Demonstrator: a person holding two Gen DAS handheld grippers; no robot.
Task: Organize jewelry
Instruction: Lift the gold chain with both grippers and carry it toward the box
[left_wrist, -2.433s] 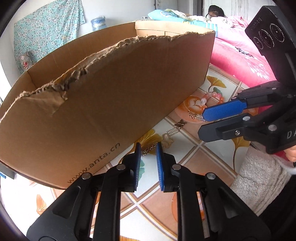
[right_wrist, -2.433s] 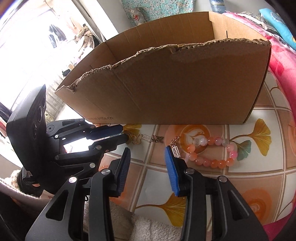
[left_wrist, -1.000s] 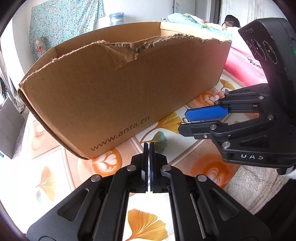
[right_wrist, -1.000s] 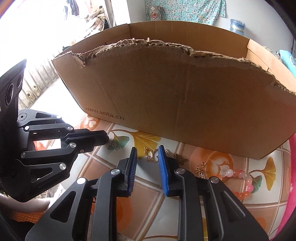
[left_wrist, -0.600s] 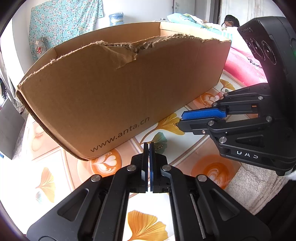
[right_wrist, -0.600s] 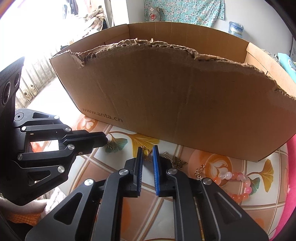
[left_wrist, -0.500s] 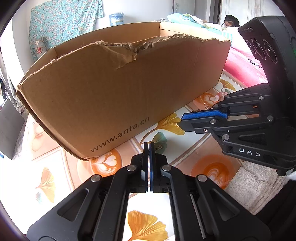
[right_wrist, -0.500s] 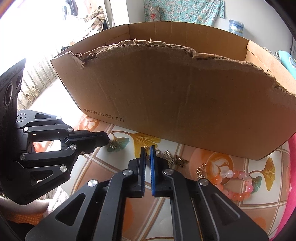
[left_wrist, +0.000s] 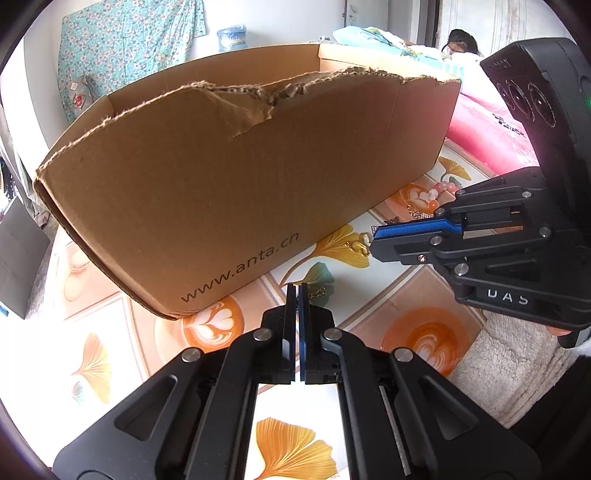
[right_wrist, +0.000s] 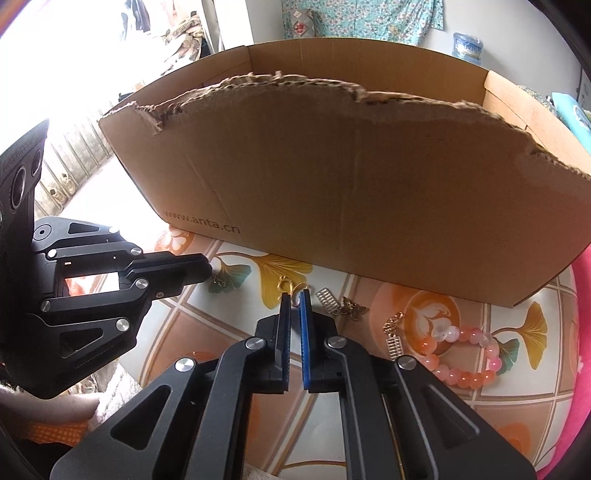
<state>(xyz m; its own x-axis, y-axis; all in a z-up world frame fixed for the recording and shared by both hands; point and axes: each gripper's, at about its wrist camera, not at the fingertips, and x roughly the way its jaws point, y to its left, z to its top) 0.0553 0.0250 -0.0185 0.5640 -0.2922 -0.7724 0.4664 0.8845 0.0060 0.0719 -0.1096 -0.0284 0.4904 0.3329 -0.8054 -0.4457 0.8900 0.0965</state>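
**Both ends of the chain pinched**

Closed since a second ago: right gripper (right_wrist: 294, 295), blue pads now pressed onto the golden hook-shaped clasp end of the thin gold chain (right_wrist: 291, 290), which had lain free between spread fingers. Unmoved meanwhile: left gripper (left_wrist: 297, 290), pads pressed together, seemingly nipping the other end of that chain over a green leaf print; hard to confirm, since only a few links show beside the tips. Chain lying on the glossy ginkgo-leaf patterned tabletop (left_wrist: 406, 295), just in front of the torn-rimmed brown cardboard box (right_wrist: 351, 192) printed with a web address. Further to the right, still on the tabletop: small silver ribbed charm (right_wrist: 327, 297), golden butterfly pendant (right_wrist: 352, 306), then a bracelet of orange, pink and white round beads (right_wrist: 469, 363) with a dangling gold charm. Fluffy white sleeve (left_wrist: 509, 369) under the right gripper.

Step in hand, by the look of it: securing the chain at both ends, ready to carry it off the table. Next move, as a guess: raising both grippers together, keeping the chain lightly taut so neither end slips, clearing the ragged box rim, then lowering and releasing inside. Worth minding: thin links sliding out of the pads, or the hook catching on torn cardboard.
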